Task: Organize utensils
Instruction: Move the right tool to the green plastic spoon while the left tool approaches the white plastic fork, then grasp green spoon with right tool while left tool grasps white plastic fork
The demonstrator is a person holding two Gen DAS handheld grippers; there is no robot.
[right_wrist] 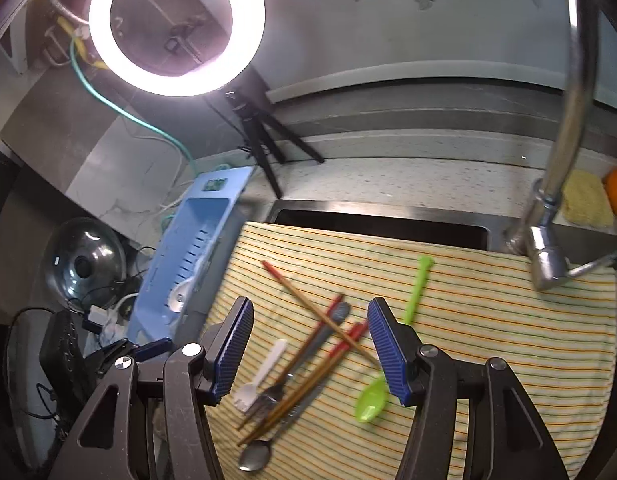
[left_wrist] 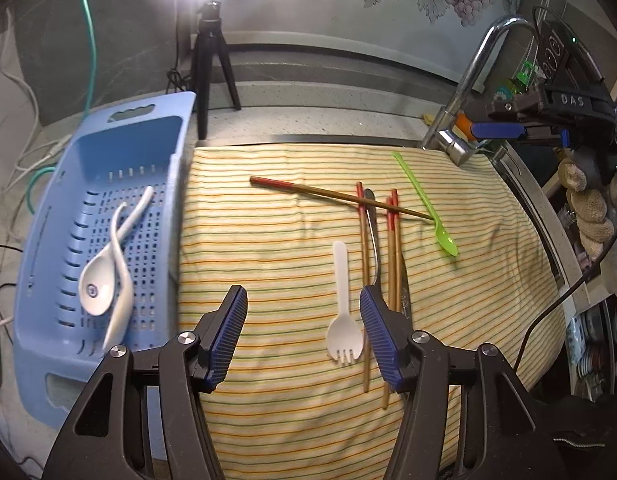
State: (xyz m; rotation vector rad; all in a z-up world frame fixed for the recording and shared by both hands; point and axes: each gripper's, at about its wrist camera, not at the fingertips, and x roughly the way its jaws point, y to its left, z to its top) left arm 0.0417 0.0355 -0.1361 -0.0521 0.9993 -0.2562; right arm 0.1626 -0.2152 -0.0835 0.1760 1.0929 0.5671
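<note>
Nearest to us in the left wrist view, the left gripper (left_wrist: pixel 302 336) hovers over the near part of the striped cloth (left_wrist: pixel 268 420) with its jaws apart and nothing between the pads; we see the white spork (left_wrist: pixel 342 312) lying just inside its right-hand finger, tines toward us, not touched by either pad. Just beyond that finger lie the red-tipped chopsticks (left_wrist: pixel 391 248) and a metal spoon (left_wrist: pixel 373 236), side by side and running away from us, with one more chopstick (left_wrist: pixel 340 196) laid slantwise across their far ends. The green spoon (left_wrist: pixel 428 208) lies apart from them toward the cloth's right edge, bowl nearer us. Off the cloth's left edge sits the blue basket (left_wrist: pixel 48 240), holding two white ceramic spoons (left_wrist: pixel 108 264) that cross each other. In the right wrist view, the right gripper (right_wrist: pixel 310 348) also stands with jaws apart and empty, above the same pile; the chopsticks and a metal fork (right_wrist: pixel 268 394) show between its fingers, while the green spoon's bowl lies just beside its right-hand finger. The faucet (right_wrist: pixel 564 160) rises at the cloth's far right corner.
</note>
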